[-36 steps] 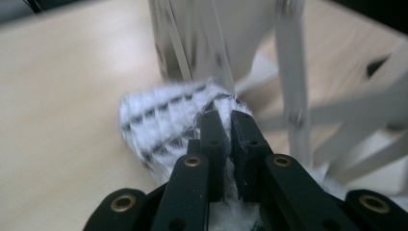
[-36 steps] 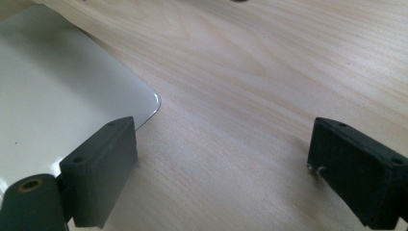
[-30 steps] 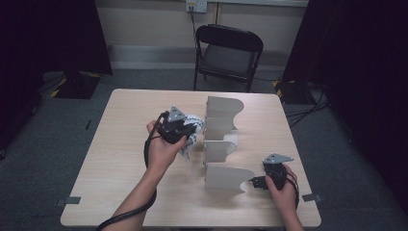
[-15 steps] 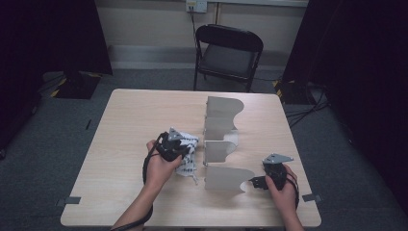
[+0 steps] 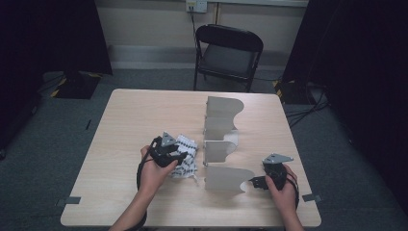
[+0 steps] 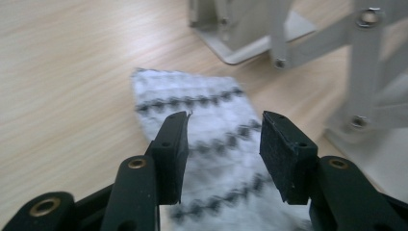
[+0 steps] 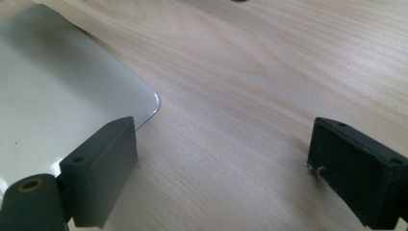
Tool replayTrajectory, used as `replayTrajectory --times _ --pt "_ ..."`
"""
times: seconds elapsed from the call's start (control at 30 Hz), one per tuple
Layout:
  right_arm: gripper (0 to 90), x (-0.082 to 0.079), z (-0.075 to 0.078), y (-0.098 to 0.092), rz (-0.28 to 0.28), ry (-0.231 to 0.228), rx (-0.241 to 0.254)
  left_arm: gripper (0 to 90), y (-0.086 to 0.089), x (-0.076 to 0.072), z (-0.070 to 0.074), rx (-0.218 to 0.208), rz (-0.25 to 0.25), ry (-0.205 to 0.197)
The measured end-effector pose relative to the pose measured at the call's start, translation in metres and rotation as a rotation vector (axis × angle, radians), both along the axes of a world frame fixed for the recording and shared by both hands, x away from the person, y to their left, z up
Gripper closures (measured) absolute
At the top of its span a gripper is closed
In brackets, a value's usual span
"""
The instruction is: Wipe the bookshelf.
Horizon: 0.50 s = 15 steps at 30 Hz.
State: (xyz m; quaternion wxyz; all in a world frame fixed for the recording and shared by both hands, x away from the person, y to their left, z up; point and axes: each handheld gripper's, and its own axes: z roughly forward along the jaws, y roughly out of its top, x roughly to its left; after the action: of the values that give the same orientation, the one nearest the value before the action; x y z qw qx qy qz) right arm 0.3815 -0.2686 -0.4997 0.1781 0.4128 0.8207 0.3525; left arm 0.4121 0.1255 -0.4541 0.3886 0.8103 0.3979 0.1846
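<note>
A white cloth with black zigzag stripes (image 5: 189, 159) lies crumpled on the wooden table (image 5: 144, 115), just left of a grey metal folding rack (image 5: 220, 150). My left gripper (image 5: 182, 156) hovers low over the cloth. In the left gripper view its jaws have just been opening, and the left gripper (image 6: 223, 120) stands part open with the cloth (image 6: 211, 139) flat below and the pads off it. My right gripper (image 5: 255, 183) rests at the rack's front panel (image 5: 226, 179). It stands wide open (image 7: 221, 139), one jaw over the grey panel (image 7: 62, 96).
The rack stands as three curved grey panels in a row down the table's middle, its hinged struts (image 6: 356, 62) close to the cloth. A black folding chair (image 5: 228, 53) is beyond the far edge. Dark curtains flank the room.
My left hand has come down and toward me with the cloth. Its jaws have let go, and the cloth now lies on the table. The right hand has kept still.
</note>
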Motion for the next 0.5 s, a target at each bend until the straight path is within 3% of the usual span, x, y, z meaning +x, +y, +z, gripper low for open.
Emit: replayTrajectory --times 0.1,0.23,0.3,0.43,0.5 --pt "9.1 0.0 0.0 0.0 0.0 0.0 0.0 49.4 0.0 0.004 -0.013 0.039 0.011 0.045" --pt "9.1 0.0 0.0 0.0 0.0 0.0 0.0 41.1 -0.001 0.001 -0.038 0.012 -0.002 0.066" --pt "9.1 0.0 0.0 0.0 0.0 0.0 0.0 42.3 0.0 0.001 -0.04 -0.013 0.008 0.074" --pt "9.1 0.0 0.0 0.0 0.0 0.0 0.0 53.4 -0.004 0.001 -0.035 0.0 -0.008 0.114" --pt "9.1 0.0 0.0 0.0 0.0 0.001 0.0 70.6 -0.007 -0.001 -0.033 0.01 -0.025 0.126"
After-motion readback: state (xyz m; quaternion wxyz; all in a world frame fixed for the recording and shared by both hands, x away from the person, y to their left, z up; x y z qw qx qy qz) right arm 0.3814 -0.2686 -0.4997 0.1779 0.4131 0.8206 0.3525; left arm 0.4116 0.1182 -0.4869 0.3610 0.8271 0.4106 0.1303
